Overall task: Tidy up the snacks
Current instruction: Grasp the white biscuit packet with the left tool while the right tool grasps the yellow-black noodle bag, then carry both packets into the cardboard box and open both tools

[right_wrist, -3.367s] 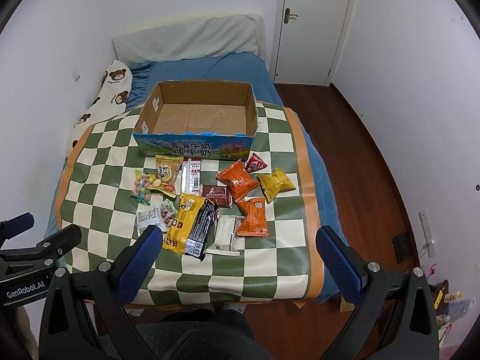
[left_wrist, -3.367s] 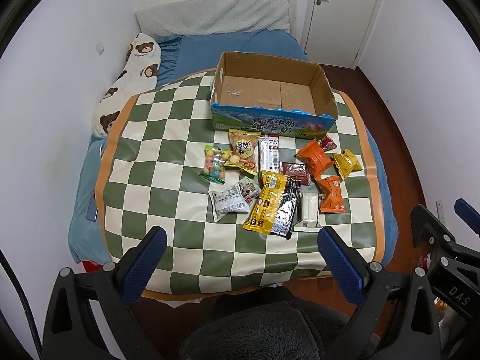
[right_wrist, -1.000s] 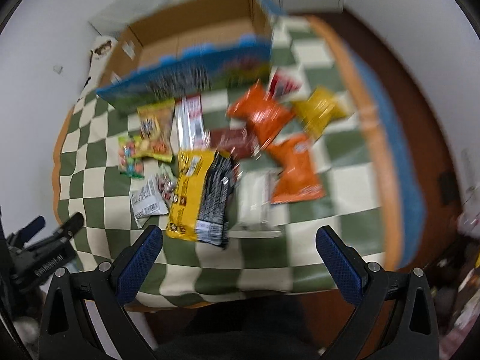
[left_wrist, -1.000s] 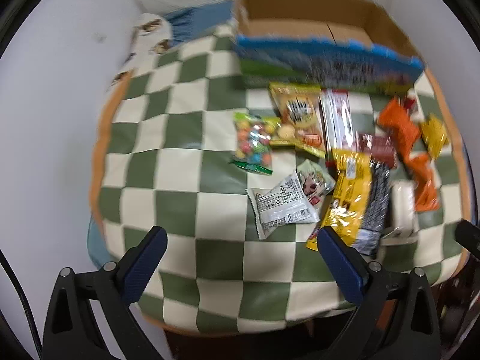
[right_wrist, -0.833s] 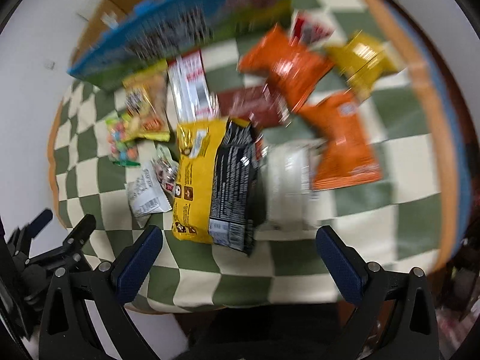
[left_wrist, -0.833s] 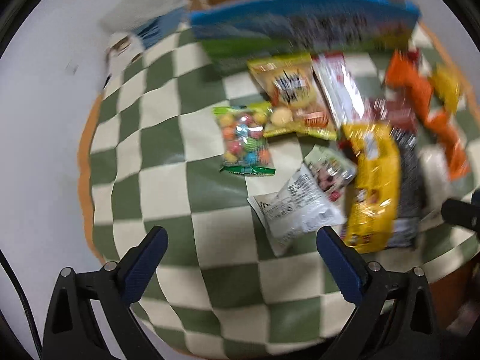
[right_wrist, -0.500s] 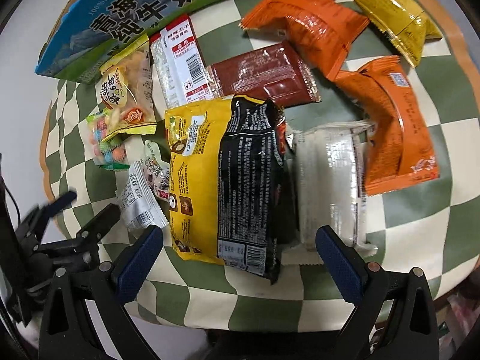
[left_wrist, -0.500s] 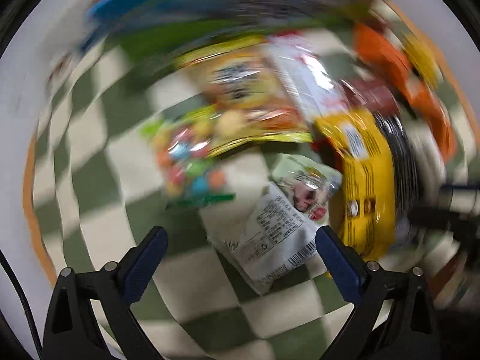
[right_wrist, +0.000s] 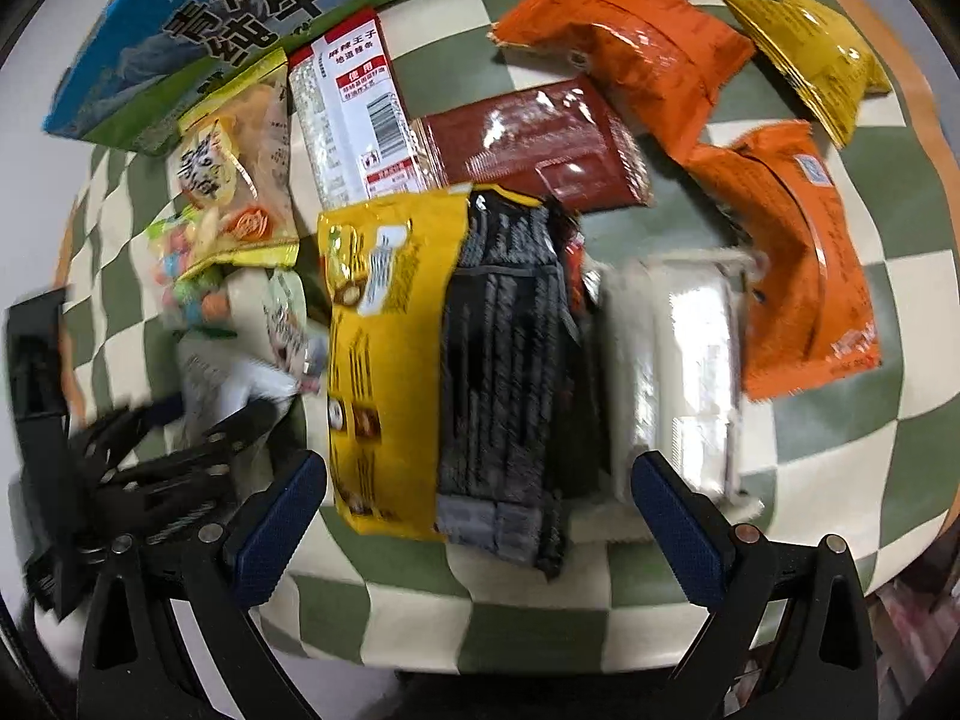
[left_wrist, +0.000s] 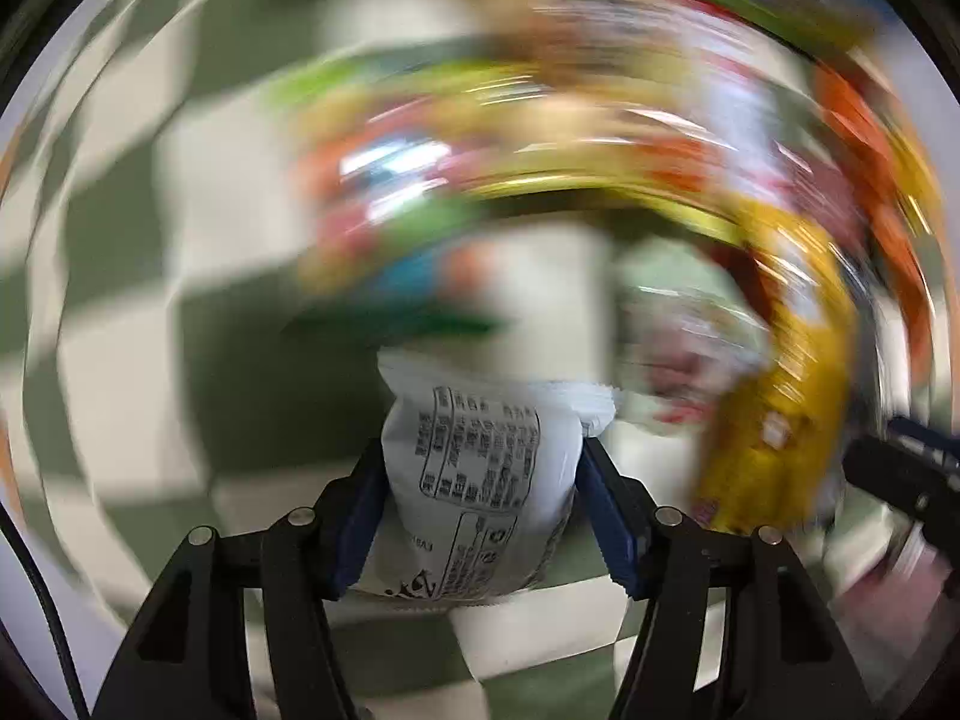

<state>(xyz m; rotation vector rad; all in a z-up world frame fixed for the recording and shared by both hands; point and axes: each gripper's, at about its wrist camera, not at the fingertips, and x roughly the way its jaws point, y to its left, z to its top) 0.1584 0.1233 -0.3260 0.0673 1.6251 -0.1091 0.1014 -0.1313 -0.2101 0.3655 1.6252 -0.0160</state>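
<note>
Cardboard box (right_wrist: pixel 198 30), inside hidden; snacks outside.

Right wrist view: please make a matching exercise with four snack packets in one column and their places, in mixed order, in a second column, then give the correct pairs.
Things:
1. yellow crinkled foil packet
2. dark brown flat wrapper
3. big yellow-and-black bag
4. white printed packet

Places:
A. between the open right hand-held gripper fingers
B. far right of the checked tablecloth
C. clamped in the left hand-held gripper
D. beside the red-and-white packet

Pairs: 1-B, 2-D, 3-A, 4-C
</note>
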